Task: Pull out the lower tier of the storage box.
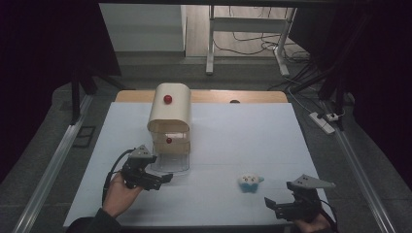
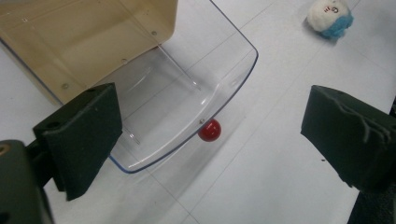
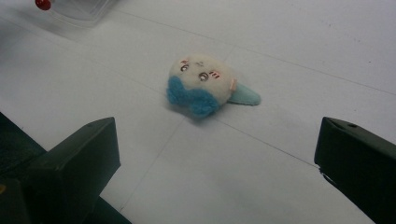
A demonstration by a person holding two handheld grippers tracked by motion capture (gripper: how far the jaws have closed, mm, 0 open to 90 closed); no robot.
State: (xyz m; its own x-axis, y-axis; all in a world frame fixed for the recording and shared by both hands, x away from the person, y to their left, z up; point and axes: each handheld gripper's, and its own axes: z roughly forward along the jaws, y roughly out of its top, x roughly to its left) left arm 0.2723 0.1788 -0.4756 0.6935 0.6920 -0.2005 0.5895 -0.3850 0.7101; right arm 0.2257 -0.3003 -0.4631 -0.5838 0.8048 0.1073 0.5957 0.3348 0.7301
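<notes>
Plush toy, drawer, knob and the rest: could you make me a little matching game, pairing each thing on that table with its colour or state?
Things:
1. plush toy
2. drawer
3. drawer knob
4. cabinet

Descriptions:
A. clear plastic, pulled out
B. cream-coloured, rounded top
C. white and blue, lying on the table
D. small, round, red

Pairs: 1-C, 2-A, 3-D, 4-B
</notes>
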